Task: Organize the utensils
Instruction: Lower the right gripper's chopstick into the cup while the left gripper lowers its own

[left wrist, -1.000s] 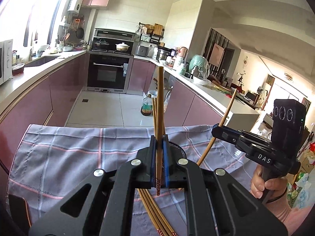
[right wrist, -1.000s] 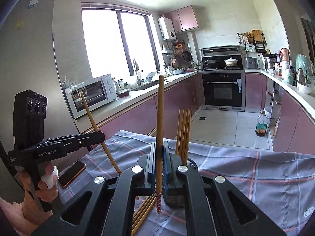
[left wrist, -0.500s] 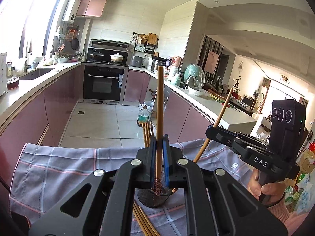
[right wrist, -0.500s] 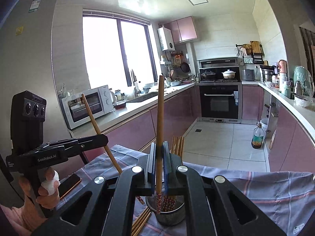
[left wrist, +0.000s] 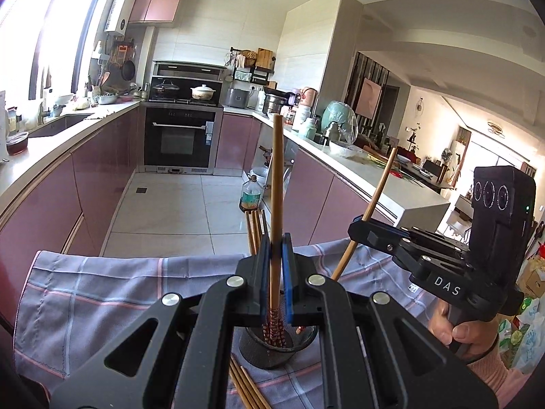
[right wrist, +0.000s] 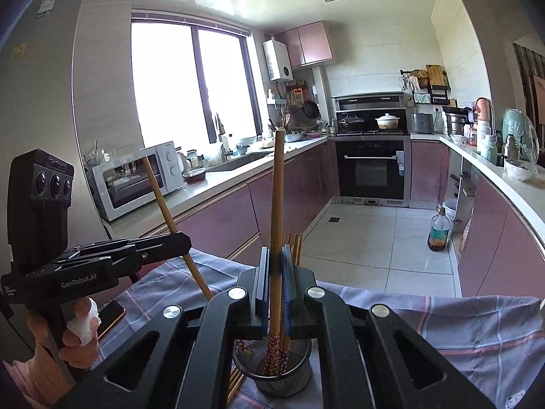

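Observation:
My left gripper (left wrist: pixel 274 272) is shut on a wooden chopstick (left wrist: pixel 276 184) held upright, its patterned tip down inside the black mesh holder (left wrist: pixel 276 351). My right gripper (right wrist: pixel 274 283) is shut on another chopstick (right wrist: pixel 277 197), upright, tip also in the holder (right wrist: pixel 272 371), beside several chopsticks standing there. Each gripper shows in the other's view: the right one (left wrist: pixel 361 226) and the left one (right wrist: pixel 180 238), each clamping its slanted chopstick. Several loose chopsticks (left wrist: pixel 245 388) lie on the cloth by the holder.
A grey checked cloth (left wrist: pixel 102 293) covers the table. A phone (right wrist: pixel 109 313) lies at its left edge. Behind are purple kitchen cabinets, an oven (left wrist: pixel 180 139), a microwave (right wrist: pixel 136 177) and an oil bottle (right wrist: pixel 437 235) on the floor.
Both grippers have lowered over the holder with their chopsticks. The patterned tips that hung above the cloth a second ago now sit inside the mesh holder.

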`<state>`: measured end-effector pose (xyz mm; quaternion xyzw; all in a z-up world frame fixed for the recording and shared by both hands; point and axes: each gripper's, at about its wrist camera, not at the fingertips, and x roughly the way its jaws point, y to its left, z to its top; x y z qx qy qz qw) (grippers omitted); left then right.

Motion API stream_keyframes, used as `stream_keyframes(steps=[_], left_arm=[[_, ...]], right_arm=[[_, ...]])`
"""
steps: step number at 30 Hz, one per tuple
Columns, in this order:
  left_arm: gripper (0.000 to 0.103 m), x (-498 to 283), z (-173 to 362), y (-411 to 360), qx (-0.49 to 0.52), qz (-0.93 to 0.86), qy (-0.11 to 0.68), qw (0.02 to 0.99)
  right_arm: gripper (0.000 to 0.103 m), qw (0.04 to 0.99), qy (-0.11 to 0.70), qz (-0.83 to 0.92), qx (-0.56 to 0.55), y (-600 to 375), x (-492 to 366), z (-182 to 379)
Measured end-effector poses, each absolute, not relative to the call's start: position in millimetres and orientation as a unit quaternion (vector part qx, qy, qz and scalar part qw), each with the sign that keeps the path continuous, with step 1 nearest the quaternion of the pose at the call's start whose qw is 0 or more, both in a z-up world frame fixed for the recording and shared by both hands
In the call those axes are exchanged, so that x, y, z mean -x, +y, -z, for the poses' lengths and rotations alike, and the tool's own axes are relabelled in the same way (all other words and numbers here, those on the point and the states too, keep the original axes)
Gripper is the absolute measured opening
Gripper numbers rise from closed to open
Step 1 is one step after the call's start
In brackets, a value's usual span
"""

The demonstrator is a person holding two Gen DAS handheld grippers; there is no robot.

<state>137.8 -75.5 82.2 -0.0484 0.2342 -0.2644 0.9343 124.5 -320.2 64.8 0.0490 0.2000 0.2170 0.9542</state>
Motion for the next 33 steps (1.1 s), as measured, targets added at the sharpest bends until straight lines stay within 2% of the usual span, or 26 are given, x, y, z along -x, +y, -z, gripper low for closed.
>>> stream_keyframes(steps=[21,33], left_arm=[[0.007,-169,-55,-95,0.006,0.255,0.295,0.921],[0.007,-198,-27,-104,-0.011,0.257,0.358,0.897]], right_arm=[[0.005,0.937,0.271,-0.217,-0.035,-308,-148,-39],[0.006,0.92,0.325,-0.219,-0.027,-298,-172,-18]])
